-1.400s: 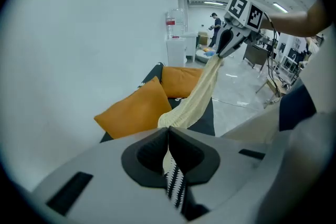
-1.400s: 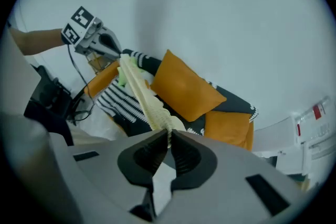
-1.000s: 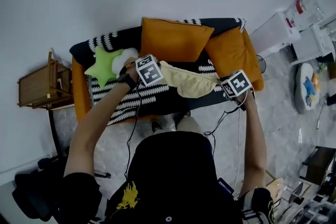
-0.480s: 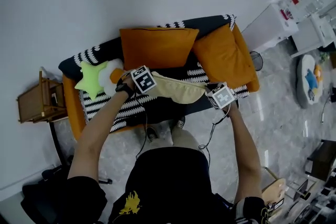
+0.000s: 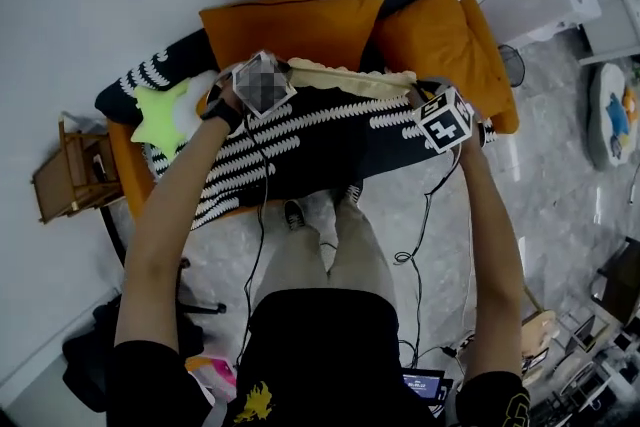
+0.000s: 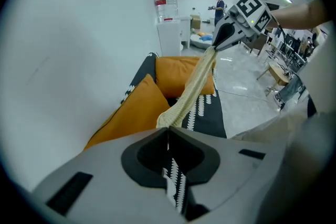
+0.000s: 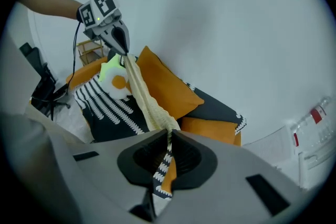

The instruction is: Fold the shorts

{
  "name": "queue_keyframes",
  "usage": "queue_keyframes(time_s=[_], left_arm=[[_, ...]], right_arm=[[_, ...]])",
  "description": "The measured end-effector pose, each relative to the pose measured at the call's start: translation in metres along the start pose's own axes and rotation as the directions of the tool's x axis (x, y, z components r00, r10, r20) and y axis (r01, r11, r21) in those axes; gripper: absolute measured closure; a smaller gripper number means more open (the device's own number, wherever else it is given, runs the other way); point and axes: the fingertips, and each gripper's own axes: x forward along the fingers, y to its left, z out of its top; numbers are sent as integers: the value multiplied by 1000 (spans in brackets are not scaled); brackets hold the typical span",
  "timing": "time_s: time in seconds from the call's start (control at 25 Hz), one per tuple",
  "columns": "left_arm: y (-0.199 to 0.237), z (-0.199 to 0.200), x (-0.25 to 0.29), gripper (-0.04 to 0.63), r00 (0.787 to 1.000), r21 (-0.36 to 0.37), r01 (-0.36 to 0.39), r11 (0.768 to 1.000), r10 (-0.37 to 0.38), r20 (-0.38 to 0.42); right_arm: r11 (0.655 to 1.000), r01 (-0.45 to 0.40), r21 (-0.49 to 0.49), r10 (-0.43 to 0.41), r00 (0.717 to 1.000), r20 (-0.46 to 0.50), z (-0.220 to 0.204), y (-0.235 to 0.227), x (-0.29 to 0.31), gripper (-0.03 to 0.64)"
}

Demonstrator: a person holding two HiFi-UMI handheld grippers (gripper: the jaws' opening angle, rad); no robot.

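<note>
Pale yellow knitted shorts (image 5: 350, 78), held taut as a narrow band above the far part of a black-and-white patterned throw (image 5: 300, 130) that covers the seat of an orange sofa (image 5: 128, 170). The left gripper (image 6: 168, 129) has its jaws closed on one end of the garment, and the right gripper (image 7: 169, 136) has its jaws closed on the other end, so the cloth runs from about 9 o'clock to 3 o'clock between them. The step in hand appears to be laying the shorts out on the seat; no fold can be confirmed, since the band is too narrow to show how many layers it has. The next move probably calls for lowering both ends together towards 6 o'clock, keeping the tension even so that the fabric lands flat and unwrinkled. Two large orange cushions (image 5: 290, 30) lie just beside the shorts at 12 o'clock and limit travel that way. A green star-shaped plush toy (image 5: 160, 115) lies near the left gripper at 9 o'clock. The widest bare stretch of throw lies at 6 o'clock, ending at the front edge of the seat, beyond which are the grey floor (image 5: 400, 205) and a trailing black cable (image 5: 420, 235).
</note>
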Motion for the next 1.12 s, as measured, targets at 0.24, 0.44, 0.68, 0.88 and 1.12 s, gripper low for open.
queue_keyframes(time_s=[0.24, 0.44, 0.68, 0.88, 1.12], left_arm=[[-35, -55, 46, 572, 990, 68, -70, 995, 61, 129], [-141, -193, 179, 571, 994, -67, 103, 992, -100, 40], [-242, -318, 291, 571, 973, -253, 213, 944, -228, -31], [-292, -354, 323, 530, 965, -369, 242, 897, -262, -4], [-296, -355, 275, 360, 960, -526, 275, 805, -262, 100]], right_arm=[[991, 135, -14, -134, 988, 71, -54, 77, 48, 574], [996, 0, 84, 6, 998, -70, -179, 214, 161, 574], [989, -112, 96, 129, 973, -193, -282, 330, 255, 574], [964, -131, 232, 182, 960, -213, -331, 374, 282, 523], [912, -169, 374, 264, 939, -219, -330, 366, 241, 268]])
